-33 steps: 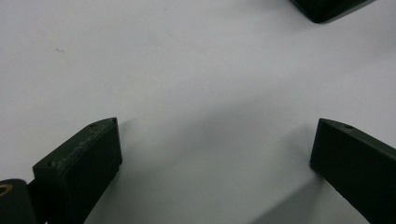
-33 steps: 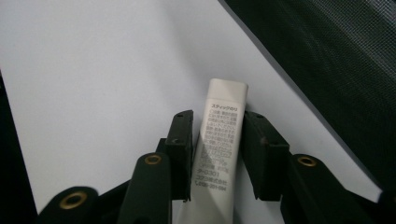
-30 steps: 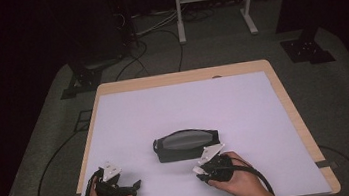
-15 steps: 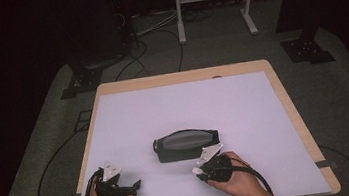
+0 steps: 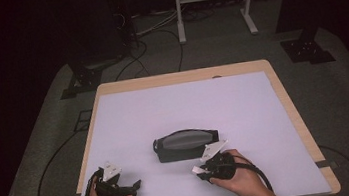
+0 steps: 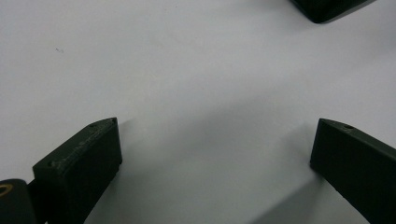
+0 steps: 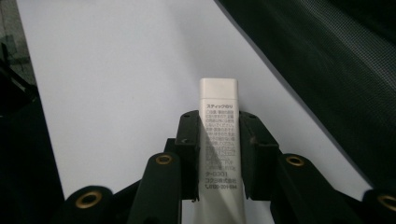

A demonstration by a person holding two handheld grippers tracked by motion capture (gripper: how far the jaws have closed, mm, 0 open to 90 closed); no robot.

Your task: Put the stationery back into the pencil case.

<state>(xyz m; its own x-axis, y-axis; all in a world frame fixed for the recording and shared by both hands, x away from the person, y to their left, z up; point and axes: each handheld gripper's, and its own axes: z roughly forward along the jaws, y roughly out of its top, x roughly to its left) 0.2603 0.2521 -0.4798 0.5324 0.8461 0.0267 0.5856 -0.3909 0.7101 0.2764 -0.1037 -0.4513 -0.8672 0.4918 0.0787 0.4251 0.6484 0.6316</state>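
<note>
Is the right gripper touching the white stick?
Touching. In the right gripper view, the right gripper has both jaws pressed against the sides of the white stick, with no gap on either side.

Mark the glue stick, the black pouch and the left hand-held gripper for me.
Glue stick (image 7: 218, 135): right gripper view, on its printed label between the shut jaws.
Black pouch (image 5: 186, 141): high view, on its grey mesh top panel.
Left hand-held gripper (image 6: 215, 161): left gripper view, midway between its open jaws, over the white table.

white glue stick (image 7: 218, 154) with Japanese print, heading スティックのり, smaller lines illegible
</note>
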